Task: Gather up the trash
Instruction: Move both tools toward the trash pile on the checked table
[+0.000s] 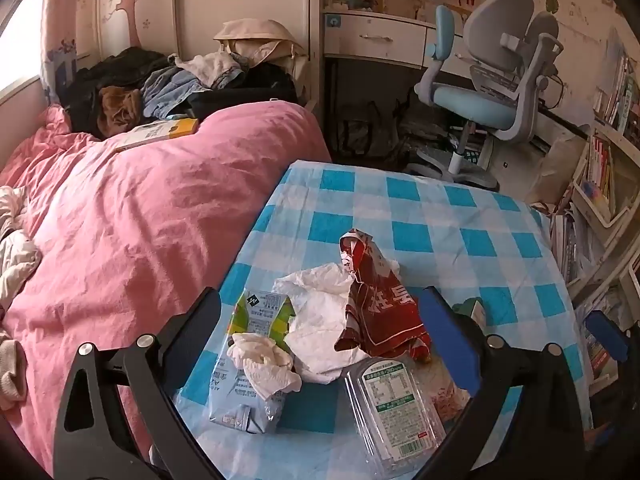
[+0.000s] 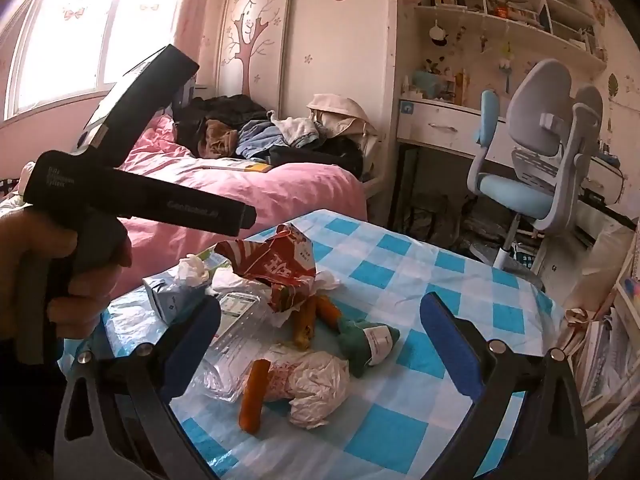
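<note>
A pile of trash lies on a table with a blue-and-white checked cloth (image 1: 440, 216). It holds a red torn wrapper (image 1: 376, 308), a white plastic bag (image 1: 320, 316), a blue-green carton (image 1: 250, 356) with a crumpled tissue (image 1: 264, 364) on it, and a clear plastic tray (image 1: 396, 412). My left gripper (image 1: 320, 320) is open above the pile, empty. In the right wrist view the red wrapper (image 2: 276, 268), clear tray (image 2: 236, 340), orange sausage-like pieces (image 2: 252, 396), a crumpled white wrapper (image 2: 316, 380) and a green bundle (image 2: 368, 340) show. My right gripper (image 2: 320, 320) is open, empty.
A bed with a pink duvet (image 1: 140, 208) and heaped clothes (image 1: 172, 80) stands left of the table. A blue-grey desk chair (image 1: 496, 80) and a desk stand behind. Bookshelves (image 1: 600, 168) crowd the right side. The left hand-held gripper's body (image 2: 132, 196) fills the right view's left.
</note>
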`<move>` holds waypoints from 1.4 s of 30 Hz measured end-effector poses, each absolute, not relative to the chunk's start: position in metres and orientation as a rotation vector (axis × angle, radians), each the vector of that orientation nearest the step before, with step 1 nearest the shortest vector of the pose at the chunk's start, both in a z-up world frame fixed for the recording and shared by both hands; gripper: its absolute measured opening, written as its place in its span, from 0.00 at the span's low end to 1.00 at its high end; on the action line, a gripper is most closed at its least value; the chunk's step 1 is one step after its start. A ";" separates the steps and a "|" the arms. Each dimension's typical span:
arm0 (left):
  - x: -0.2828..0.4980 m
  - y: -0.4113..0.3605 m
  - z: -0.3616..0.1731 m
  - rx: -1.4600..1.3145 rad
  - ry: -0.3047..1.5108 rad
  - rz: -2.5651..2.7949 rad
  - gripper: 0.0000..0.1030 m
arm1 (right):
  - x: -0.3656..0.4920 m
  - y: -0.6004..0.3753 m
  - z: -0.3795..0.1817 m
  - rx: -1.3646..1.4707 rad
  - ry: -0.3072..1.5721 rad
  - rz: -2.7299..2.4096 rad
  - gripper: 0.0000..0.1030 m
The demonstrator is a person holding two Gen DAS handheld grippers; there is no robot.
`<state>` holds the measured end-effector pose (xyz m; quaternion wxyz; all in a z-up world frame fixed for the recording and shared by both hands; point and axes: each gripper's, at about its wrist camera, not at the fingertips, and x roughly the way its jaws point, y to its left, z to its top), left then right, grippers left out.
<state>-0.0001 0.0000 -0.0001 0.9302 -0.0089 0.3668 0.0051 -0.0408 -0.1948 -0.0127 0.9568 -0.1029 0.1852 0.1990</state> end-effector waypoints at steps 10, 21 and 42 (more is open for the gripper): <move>-0.007 0.003 -0.008 -0.022 0.777 0.014 0.93 | -0.045 -0.190 -0.015 -0.234 0.409 0.418 0.77; -0.003 0.045 -0.019 -0.125 0.914 0.004 0.93 | -0.046 -0.192 -0.026 -0.212 0.519 0.410 0.55; 0.011 0.074 -0.037 -0.075 1.001 0.038 0.88 | -0.010 -0.191 -0.069 -0.162 0.733 0.386 0.46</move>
